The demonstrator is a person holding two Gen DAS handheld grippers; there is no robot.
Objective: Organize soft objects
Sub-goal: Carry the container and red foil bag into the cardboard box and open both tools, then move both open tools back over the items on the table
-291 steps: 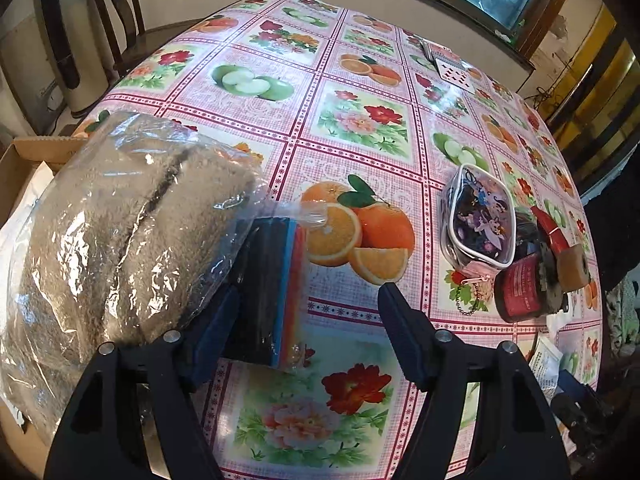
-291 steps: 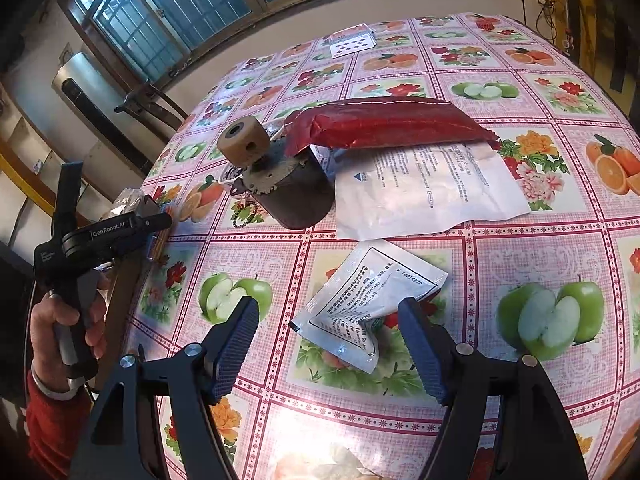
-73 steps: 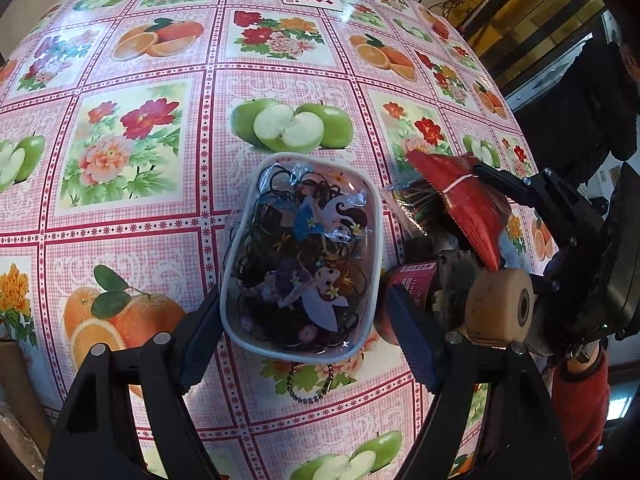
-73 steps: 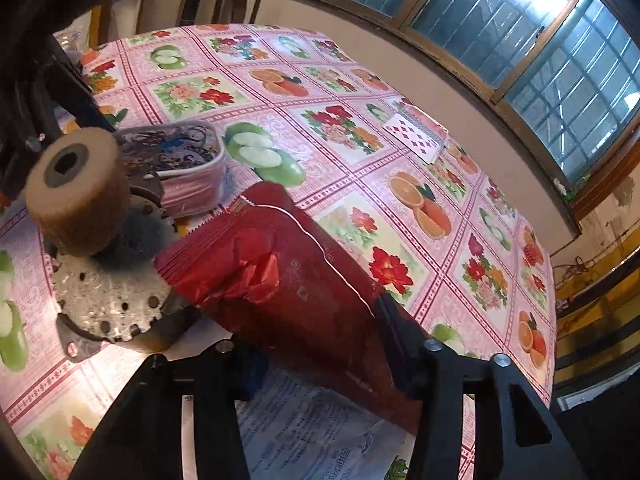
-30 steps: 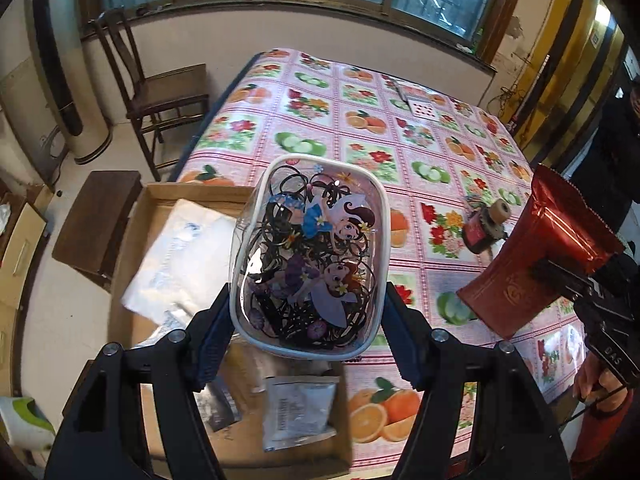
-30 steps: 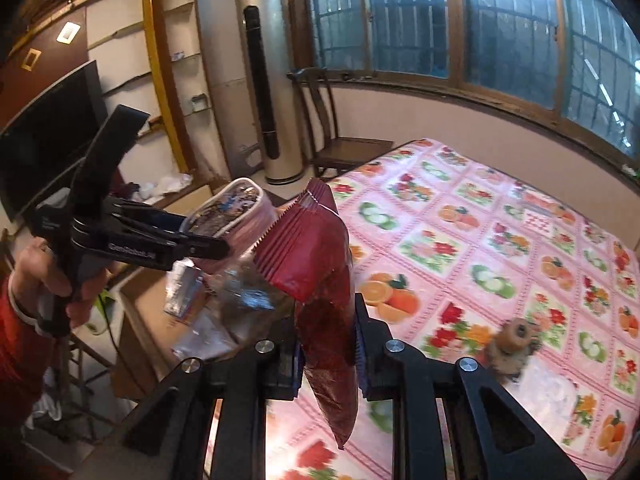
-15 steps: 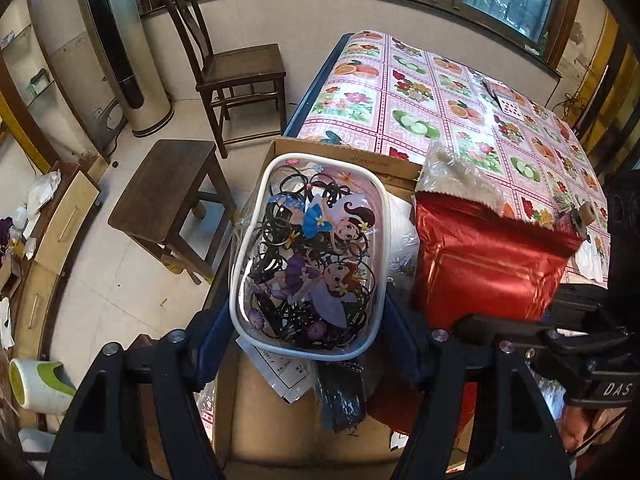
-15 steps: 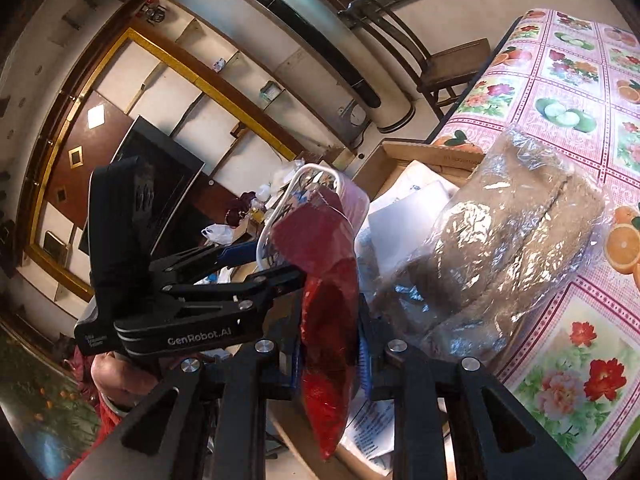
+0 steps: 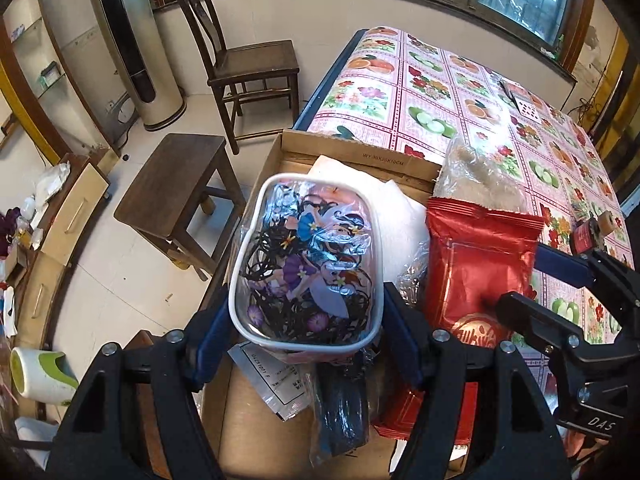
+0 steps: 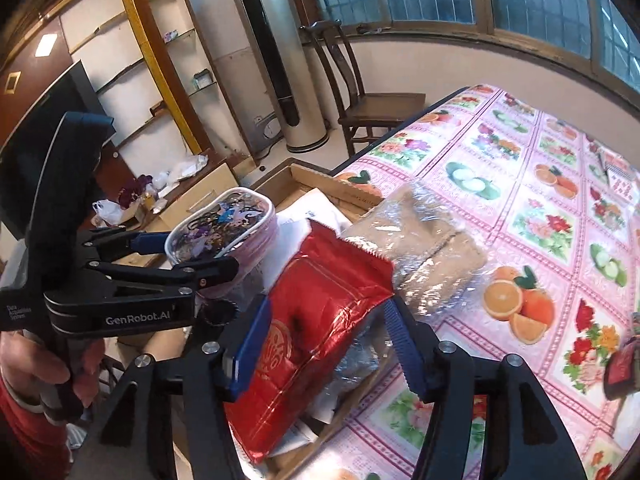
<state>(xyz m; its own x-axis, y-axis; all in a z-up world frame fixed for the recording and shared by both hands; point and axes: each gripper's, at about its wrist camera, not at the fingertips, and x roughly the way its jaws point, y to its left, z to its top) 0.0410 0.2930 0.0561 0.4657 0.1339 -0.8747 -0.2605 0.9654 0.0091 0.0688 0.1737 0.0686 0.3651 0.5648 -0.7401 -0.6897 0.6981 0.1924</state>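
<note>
A clear white-rimmed pouch (image 9: pixel 308 264) full of hair ties is clamped in my left gripper (image 9: pixel 306 344), hanging over an open cardboard box (image 9: pixel 352 152). The right wrist view shows the same pouch (image 10: pixel 224 232) in that left gripper (image 10: pixel 188 256), held by a hand. A red foil bag (image 10: pixel 320 320) leans in the box between the spread fingers of my right gripper (image 10: pixel 326 308), which stands open. From the left wrist view the red bag (image 9: pixel 476 264) rests against a beige plush in a plastic bag (image 9: pixel 476 180). Paper packets and a dark item lie lower in the box.
The box sits against the table (image 9: pixel 460 88) with its fruit-and-flower cloth. A wooden stool (image 9: pixel 176 184) and a chair (image 9: pixel 248 60) stand on the floor to the left. Playing cards (image 9: pixel 524 104) and a small wheel tool (image 9: pixel 596 228) lie on the table.
My right gripper has opened and let the red bag down into the box. The left gripper keeps the pouch and hovers a little lower over the box.
</note>
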